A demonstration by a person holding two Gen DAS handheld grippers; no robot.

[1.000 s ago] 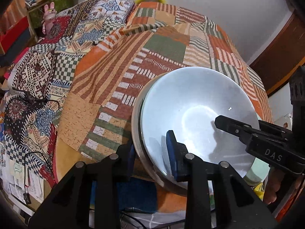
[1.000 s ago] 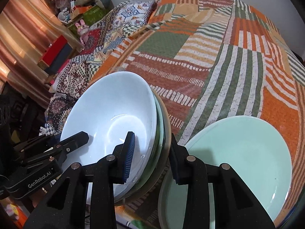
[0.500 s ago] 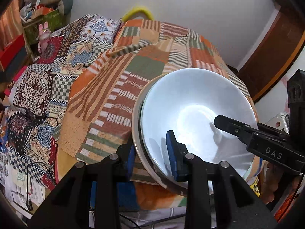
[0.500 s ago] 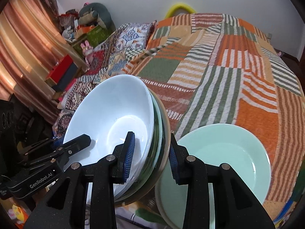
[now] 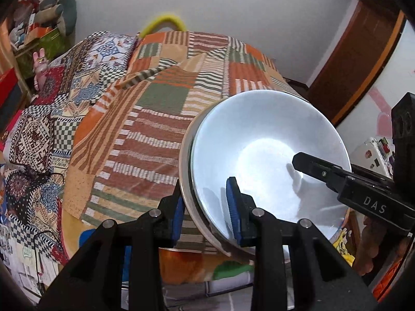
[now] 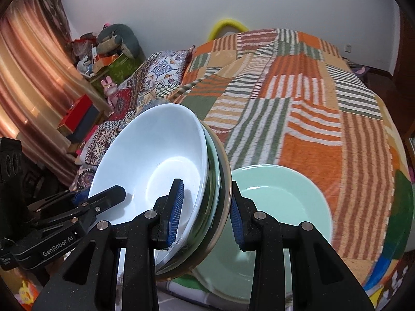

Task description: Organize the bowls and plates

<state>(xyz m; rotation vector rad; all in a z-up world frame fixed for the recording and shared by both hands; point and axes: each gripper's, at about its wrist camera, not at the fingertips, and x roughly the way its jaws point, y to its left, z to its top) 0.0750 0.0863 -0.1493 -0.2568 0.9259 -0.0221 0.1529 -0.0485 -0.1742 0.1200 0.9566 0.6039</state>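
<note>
A nested stack of bowls hangs tilted above the bed, with a white bowl (image 5: 267, 155) (image 6: 155, 160) on top, a greenish one under it and a tan outer rim (image 6: 225, 171). My left gripper (image 5: 205, 212) is shut on the stack's left rim, one pad inside the white bowl and one outside. My right gripper (image 6: 207, 212) is shut on the opposite rim in the same way. Each view shows the other gripper's fingers (image 5: 311, 164) (image 6: 109, 197) reaching into the bowl. A mint green plate (image 6: 280, 202) lies on the bedspread just right of the stack.
A patchwork bedspread (image 5: 155, 98) covers the bed below. A second patterned blanket (image 5: 59, 98) lies along its left side. Shelves with toys and boxes (image 6: 103, 59) and a curtain (image 6: 26, 77) stand at the left. A wooden door (image 5: 363, 51) is at the right.
Both grippers have risen and pulled back with the bowl stack in their grip. The bed now looks farther below and more wall shows. The mint plate stays on the bedspread.
</note>
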